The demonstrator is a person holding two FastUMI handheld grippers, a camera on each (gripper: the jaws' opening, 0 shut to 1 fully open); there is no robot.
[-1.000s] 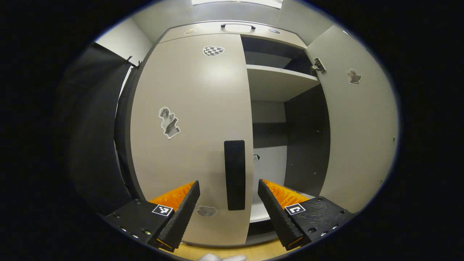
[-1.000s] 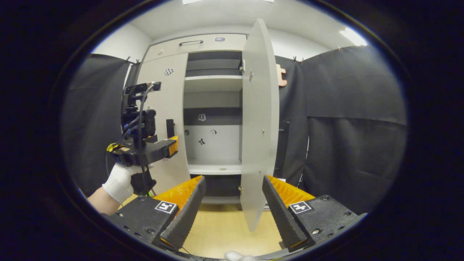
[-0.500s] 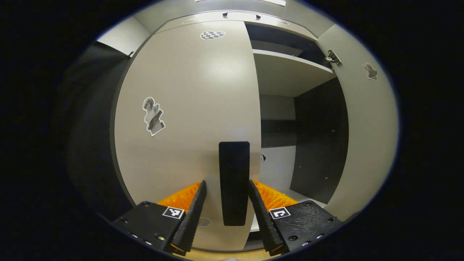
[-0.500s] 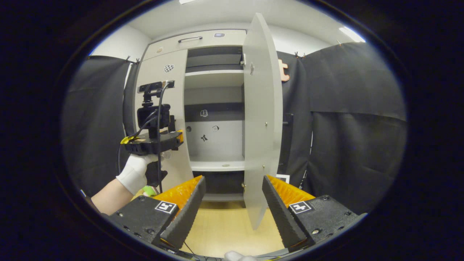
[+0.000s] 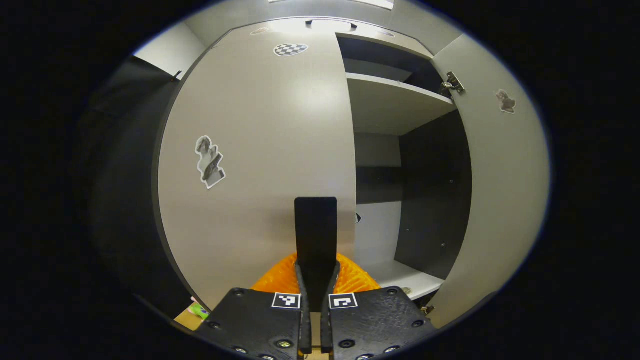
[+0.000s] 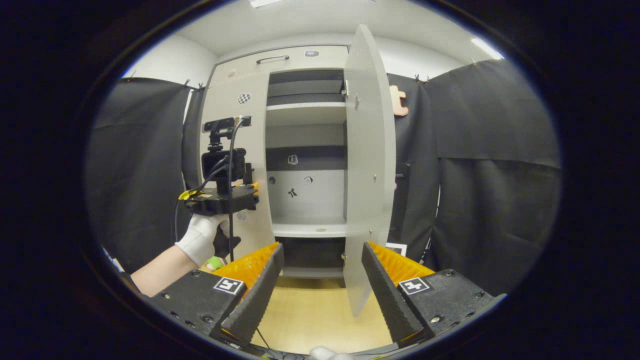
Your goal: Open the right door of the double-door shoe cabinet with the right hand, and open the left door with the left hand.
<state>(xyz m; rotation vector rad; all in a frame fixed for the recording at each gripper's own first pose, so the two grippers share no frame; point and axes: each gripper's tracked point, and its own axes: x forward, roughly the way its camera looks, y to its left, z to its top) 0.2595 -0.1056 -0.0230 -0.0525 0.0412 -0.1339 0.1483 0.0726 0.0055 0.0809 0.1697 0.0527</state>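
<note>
The left tool is pinched tight on the flat, dark rectangular handle at the inner edge of the left door, a smooth matte beige panel carrying a few stickers. That door lies flush with the shoe cabinet. The right door stands swung wide open, its thin edge facing outward, baring pale shelves and dark inner walls. The right tool hangs spread wide over the wood-grain floor, holding nothing.

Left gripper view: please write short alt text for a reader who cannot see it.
The left hand-held gripper is shut on the dark handle of the closed left door. Beside it, the right door stands open, showing shelves.
</note>
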